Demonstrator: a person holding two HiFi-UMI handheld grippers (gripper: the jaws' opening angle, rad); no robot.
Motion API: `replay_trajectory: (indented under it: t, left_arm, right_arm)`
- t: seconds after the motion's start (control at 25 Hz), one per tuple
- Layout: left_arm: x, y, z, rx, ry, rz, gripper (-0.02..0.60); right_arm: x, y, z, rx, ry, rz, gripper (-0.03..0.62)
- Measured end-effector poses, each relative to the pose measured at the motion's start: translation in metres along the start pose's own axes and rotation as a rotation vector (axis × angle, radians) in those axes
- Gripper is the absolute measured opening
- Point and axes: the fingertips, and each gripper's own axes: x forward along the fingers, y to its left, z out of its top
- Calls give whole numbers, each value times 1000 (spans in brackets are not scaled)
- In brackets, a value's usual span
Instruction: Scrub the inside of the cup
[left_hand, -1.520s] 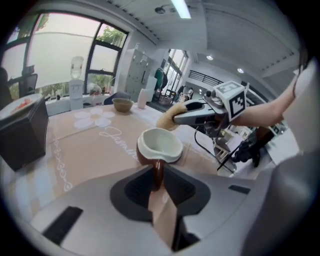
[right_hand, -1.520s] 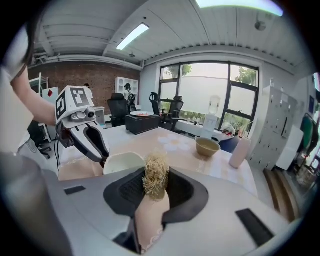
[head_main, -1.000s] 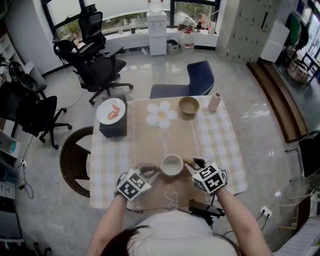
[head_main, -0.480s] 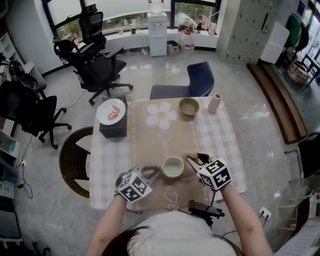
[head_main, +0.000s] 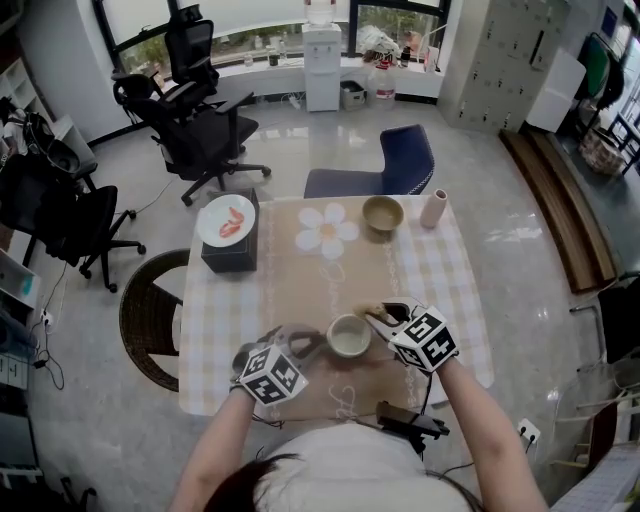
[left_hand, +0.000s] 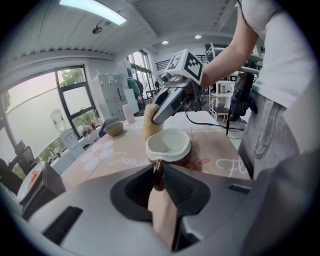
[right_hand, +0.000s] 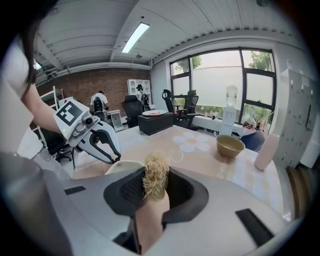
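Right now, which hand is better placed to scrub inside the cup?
Right. The right gripper holds the scrubber close beside the cup rim, while the left gripper has its fingers clamped on the handle, steadying the cup.

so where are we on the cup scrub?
Done: left gripper is clamped on the handle of the cup; right gripper is shut on the fibrous scrubber. In hand: scrubber sits just outside the rim, not inside. Left: scrubbing the interior; whether any passes already happened can't be told.
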Motion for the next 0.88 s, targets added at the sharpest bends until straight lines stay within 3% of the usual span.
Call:
replay_trajectory:
  t: [0.16, 0.48, 0.68, 0.88]
  left_arm:
    - [0, 0, 0, 1, 2, 2, 66]
    - [0, 0, 0, 0, 12, 7, 66]
    - [1, 0, 1, 7, 20, 9, 66]
    - [1, 0, 0, 17, 28, 9, 66]
  right_arm:
    - [14, -2, -4, -3, 59, 75, 95]
    - [25, -12, -31, 98, 206, 202, 95]
    - [15, -23, -11, 113, 137, 215, 95]
    - [7, -9, 28, 49, 58, 337, 95]
